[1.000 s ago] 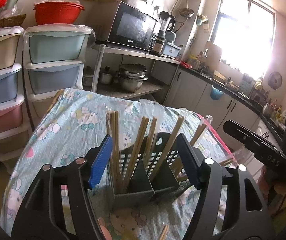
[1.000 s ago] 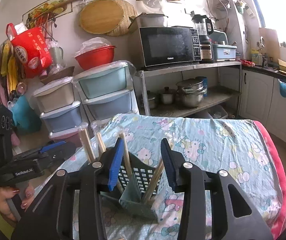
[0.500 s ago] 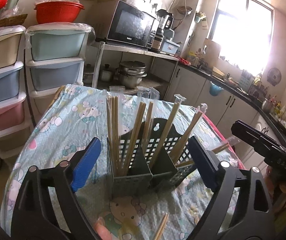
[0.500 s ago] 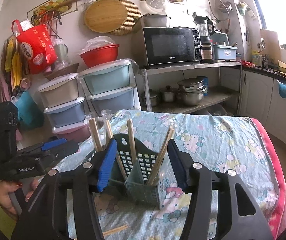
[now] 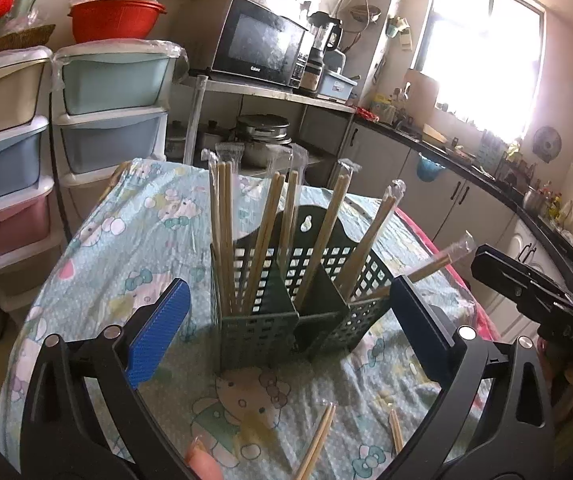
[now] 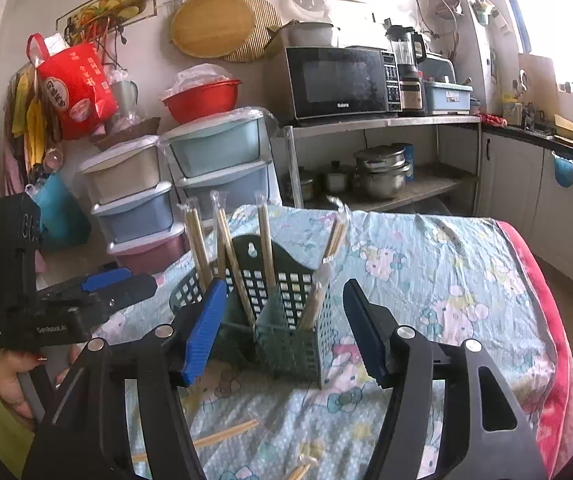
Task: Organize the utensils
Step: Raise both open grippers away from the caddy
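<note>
Both my left tool (image 5: 286, 340) and right tool (image 6: 284, 326) have just been opening, nothing gripped, the basket (image 5: 298, 300) of chopsticks (image 5: 222, 236) standing free on the desk (image 5: 126, 240), and one careless nudge could tip it over.

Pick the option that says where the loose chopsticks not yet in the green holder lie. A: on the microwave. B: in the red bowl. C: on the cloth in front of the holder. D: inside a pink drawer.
C: bare chopsticks lie flat on the cartoon-print cloth, nearer the camera than the green holder, which holds wrapped pairs upright.
</note>
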Available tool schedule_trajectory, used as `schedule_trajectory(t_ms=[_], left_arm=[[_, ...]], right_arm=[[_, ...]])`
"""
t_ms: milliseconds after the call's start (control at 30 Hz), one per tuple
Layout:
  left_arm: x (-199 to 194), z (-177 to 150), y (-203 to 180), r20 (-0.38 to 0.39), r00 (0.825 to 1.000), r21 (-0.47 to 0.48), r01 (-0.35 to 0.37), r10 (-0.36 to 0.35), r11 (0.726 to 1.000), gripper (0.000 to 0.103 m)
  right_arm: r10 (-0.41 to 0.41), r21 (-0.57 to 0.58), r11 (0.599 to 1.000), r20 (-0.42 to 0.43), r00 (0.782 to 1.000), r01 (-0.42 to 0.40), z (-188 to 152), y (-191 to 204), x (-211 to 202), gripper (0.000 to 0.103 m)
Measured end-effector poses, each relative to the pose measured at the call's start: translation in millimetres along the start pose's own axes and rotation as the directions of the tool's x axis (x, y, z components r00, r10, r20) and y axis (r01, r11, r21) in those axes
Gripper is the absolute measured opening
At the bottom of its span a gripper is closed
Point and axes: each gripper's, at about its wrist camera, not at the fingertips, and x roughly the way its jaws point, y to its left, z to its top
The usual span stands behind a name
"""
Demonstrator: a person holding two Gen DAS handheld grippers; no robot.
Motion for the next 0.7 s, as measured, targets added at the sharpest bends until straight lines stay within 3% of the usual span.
schedule_trajectory(t_ms=[700], left_arm=[[1,-24,-5,-0.046,0.999,0.0,0.001,-0.001,1.0,0.092]], right_arm=[[0.004,0.004,1.0,-0.083,0.997,-0.004,-37,-1,-4,0.059]])
